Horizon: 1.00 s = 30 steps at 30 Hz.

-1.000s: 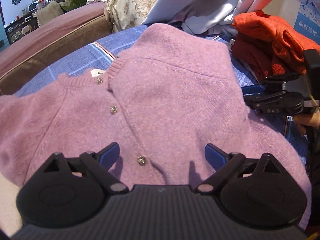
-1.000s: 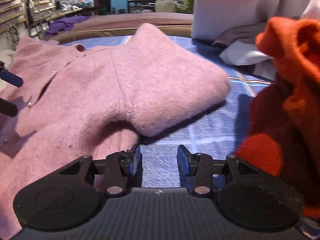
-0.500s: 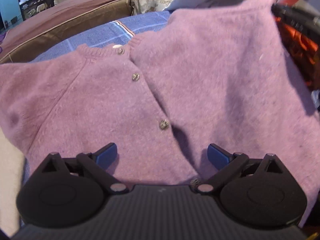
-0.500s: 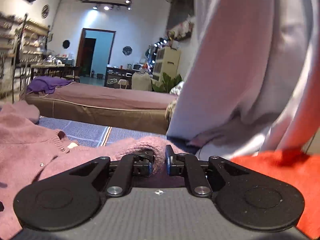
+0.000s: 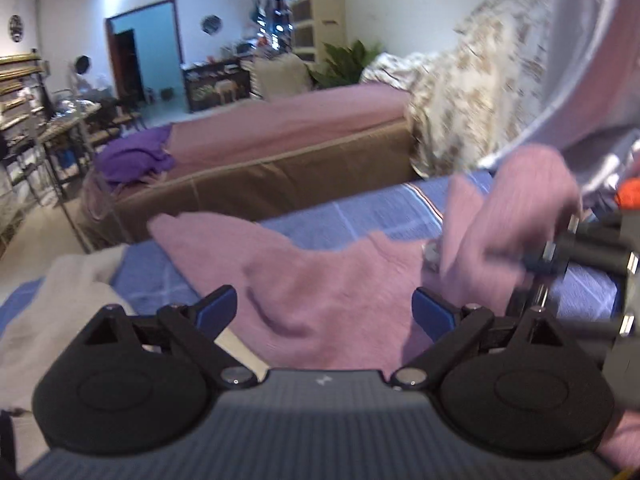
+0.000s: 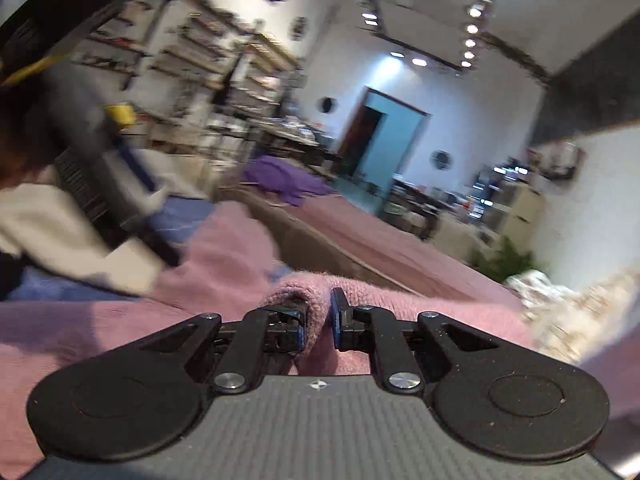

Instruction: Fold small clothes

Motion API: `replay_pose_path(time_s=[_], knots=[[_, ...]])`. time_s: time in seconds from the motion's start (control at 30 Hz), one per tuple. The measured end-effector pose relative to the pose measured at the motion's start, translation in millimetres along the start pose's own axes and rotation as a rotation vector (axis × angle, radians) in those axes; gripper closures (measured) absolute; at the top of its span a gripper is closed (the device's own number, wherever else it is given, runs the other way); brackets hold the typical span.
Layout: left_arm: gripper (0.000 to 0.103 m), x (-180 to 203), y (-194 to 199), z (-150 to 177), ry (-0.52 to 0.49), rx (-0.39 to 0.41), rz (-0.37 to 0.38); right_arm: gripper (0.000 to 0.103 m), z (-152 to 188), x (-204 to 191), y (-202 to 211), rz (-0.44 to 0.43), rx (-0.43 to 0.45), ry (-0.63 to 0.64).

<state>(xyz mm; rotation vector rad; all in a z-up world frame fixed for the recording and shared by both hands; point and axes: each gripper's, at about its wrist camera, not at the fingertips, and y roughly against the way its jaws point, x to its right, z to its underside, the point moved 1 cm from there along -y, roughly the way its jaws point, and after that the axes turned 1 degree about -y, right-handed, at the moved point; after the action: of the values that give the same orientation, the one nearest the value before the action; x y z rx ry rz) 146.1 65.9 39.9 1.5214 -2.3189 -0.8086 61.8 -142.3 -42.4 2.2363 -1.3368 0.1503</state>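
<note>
Cardigan: the pink knitted cardigan (image 5: 320, 280) is lying partly on the blue checked cover (image 5: 352, 216), with one fold lifting at the right.
Right gripper: the right gripper (image 6: 318, 320) is clamping a fold of the cardigan.
Left gripper: the left gripper (image 5: 324, 308) is standing wide apart over the cardigan, holding nothing.
Around: a brown sofa (image 5: 260, 176) with a purple cloth (image 5: 132, 156) is sitting behind; floral fabric (image 5: 472, 92) is hanging at the right.
</note>
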Motion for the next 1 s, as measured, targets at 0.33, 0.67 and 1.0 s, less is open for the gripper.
replay_pose_path(time_s=[0.33,0.67,1.0], knots=[[0.001,16.9,-10.8,6.6,-0.173,-0.066,0.047,0.072,7.1,-156.0,-33.0,-0.300,-0.108,0.361],[0.003,-7.7,-68.8,59.6,-0.013,-0.210,0.093,0.000,52.0,14.2,51.6,0.026,-0.155,-0.167],[0.001,-2.9,-43.0,62.9,-0.025,-0.219,0.100,0.094,117.5,56.5,-52.5,0.040,-0.262,-0.649]])
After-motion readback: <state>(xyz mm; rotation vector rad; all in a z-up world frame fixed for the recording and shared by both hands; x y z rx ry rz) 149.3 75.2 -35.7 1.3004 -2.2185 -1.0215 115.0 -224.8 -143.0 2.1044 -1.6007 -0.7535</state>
